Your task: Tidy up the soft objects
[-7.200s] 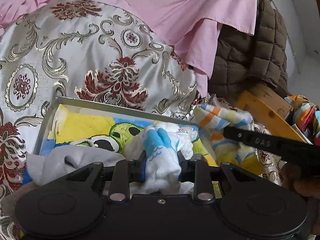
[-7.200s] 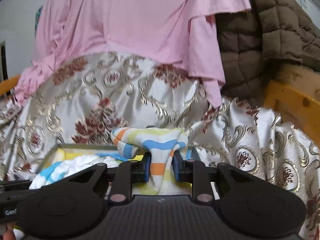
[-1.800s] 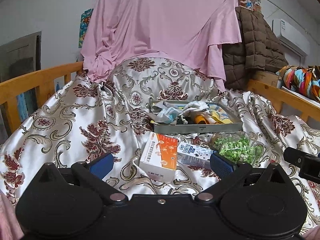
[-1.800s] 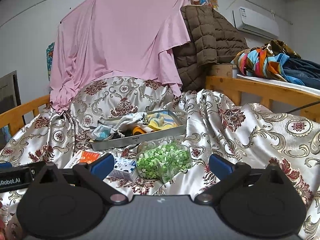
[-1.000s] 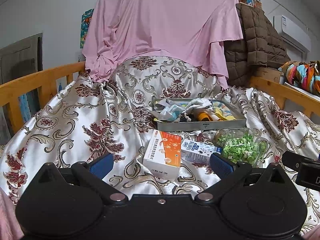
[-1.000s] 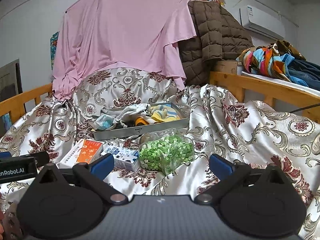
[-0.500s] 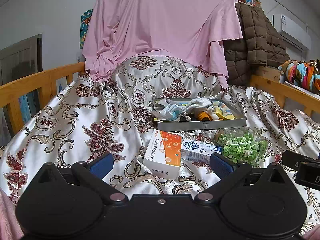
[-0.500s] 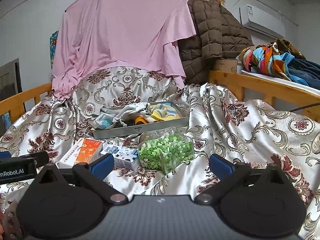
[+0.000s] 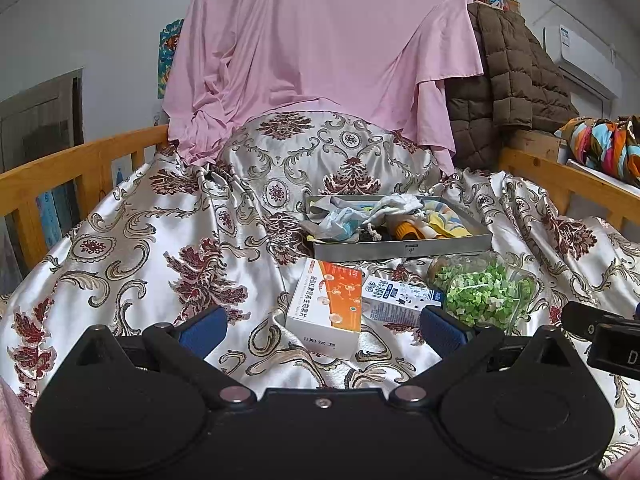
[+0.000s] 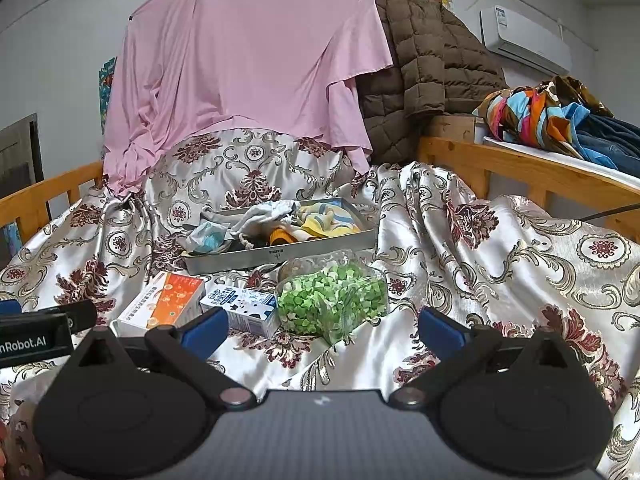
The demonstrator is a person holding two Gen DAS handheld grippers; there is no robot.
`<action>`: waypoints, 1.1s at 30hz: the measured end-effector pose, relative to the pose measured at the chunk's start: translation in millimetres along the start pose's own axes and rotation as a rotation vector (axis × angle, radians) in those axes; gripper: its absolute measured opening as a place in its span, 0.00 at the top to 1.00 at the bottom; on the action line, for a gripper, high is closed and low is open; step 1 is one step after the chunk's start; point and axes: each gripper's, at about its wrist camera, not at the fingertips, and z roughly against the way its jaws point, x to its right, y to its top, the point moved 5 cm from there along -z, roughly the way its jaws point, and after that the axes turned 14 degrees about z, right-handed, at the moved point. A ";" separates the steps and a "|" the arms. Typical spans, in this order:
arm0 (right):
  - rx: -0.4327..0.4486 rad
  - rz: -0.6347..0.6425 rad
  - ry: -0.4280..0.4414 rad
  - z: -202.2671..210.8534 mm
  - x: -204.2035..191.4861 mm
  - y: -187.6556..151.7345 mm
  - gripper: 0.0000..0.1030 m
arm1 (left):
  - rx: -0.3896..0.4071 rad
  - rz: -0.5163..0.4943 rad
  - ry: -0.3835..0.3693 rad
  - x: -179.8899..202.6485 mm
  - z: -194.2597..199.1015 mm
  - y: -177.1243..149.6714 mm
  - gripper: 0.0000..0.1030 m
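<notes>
Both claws, left claw [image 9: 320, 326] and right claw [image 10: 320, 326], gape wide, empty. Soft cloths [image 9: 394, 204] sit piled in tray [image 9: 400, 249] on bed, straight ahead, well apart, about equally near both.

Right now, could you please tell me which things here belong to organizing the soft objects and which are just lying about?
Job: metal tray; white cloth; striped towel.

Lying about: orange box; milk carton; bag of green pieces; pink sheet; brown jacket.

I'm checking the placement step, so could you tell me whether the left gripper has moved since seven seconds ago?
Yes. The left gripper has pulled back from the metal tray, which now sits well ahead of it.
</notes>
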 end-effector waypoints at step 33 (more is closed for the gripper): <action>-0.010 0.000 0.002 -0.8 -0.6 -0.3 0.00 | 0.000 0.004 -0.015 0.0 1.6 0.3 0.01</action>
